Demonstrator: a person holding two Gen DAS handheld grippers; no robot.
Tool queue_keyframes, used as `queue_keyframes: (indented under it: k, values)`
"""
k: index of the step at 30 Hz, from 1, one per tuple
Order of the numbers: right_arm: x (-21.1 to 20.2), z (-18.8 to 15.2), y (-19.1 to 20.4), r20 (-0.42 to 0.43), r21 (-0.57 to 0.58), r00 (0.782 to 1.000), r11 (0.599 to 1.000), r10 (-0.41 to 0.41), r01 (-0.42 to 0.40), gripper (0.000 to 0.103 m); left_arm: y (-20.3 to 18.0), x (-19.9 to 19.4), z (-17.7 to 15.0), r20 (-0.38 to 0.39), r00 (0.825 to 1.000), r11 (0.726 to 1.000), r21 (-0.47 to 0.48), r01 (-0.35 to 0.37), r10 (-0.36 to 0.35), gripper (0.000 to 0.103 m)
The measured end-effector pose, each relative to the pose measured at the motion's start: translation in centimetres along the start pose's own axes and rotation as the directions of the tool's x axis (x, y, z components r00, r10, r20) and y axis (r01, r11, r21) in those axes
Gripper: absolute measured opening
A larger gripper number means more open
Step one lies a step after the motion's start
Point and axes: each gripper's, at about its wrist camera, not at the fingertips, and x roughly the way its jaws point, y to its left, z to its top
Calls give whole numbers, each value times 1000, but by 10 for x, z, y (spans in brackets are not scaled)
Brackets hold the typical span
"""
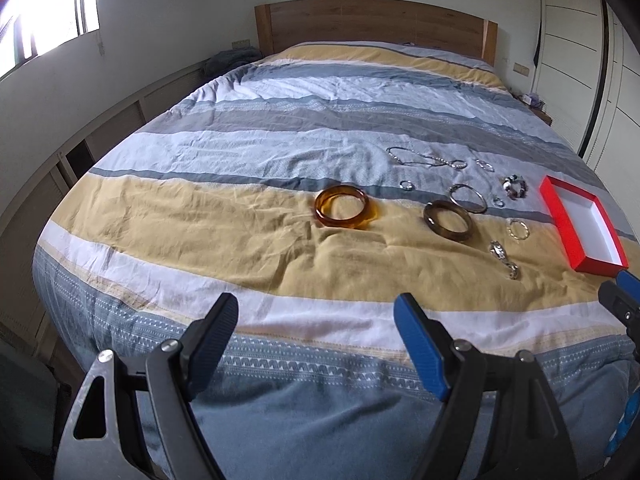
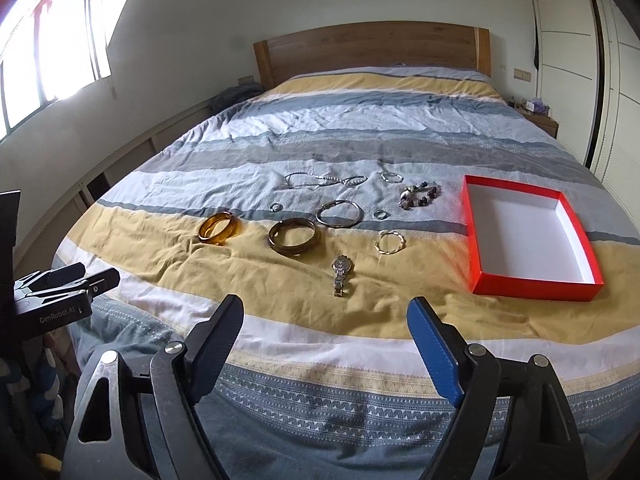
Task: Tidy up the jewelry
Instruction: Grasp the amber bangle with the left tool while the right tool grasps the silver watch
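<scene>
Jewelry lies spread on the striped bed cover (image 2: pixel 280 288). An amber bangle (image 2: pixel 219 228) (image 1: pixel 342 205), a dark brown bangle (image 2: pixel 294 236) (image 1: pixel 449 221), a thin silver bangle (image 2: pixel 339 213), a twisted gold bracelet (image 2: pixel 389 241), a silver watch (image 2: pixel 341 275) (image 1: pixel 503 258), a beaded bracelet (image 2: pixel 420 196), a necklace (image 2: pixel 320 180) and small rings lie left of an empty red box (image 2: pixel 476 240) (image 1: pixel 560 220). My left gripper (image 1: pixel 316 320) and right gripper (image 2: pixel 326 322) are open and empty, over the bed's near edge, short of the jewelry.
A wooden headboard (image 2: pixel 372 46) stands at the far end. A window (image 2: pixel 52 52) and low cabinets are on the left, white wardrobe doors (image 2: pixel 592 60) and a nightstand (image 2: pixel 542 120) on the right. The left gripper shows at the left edge of the right wrist view (image 2: pixel 60 284).
</scene>
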Motion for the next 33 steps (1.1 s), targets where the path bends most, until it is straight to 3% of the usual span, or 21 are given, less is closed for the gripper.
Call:
queue_keyframes:
  k: [12,21,24,26,28,31,33]
  values:
    - [123,30,-16,-184,48,982,998,50,-42,48,28,122,66,-101,995,997,-73,-5,-3,73]
    - [183,26,-23,-272,90,961,996,52,-29,42,25,186,88,-159,987,994,-107,18,-35,70]
    - [191,24,-21,-285,81,957,996,46,-24,41,20,204,86,-205,978,995,-96,30,-49,59]
    - [195,23,-19,-289,70,956,997,40,-21,40,16,217,82,-242,969,996,-88,32,-53,44]
    - [199,23,-18,-291,66,956,998,40,-21,35,13,223,79,-251,967,997,-76,23,-41,36]
    - [205,23,-16,-294,54,955,998,39,-24,25,8,223,81,-244,969,998,-58,28,-41,12]
    - [207,24,-17,-296,57,954,998,43,-27,25,6,221,82,-238,971,998,-52,23,-35,9]
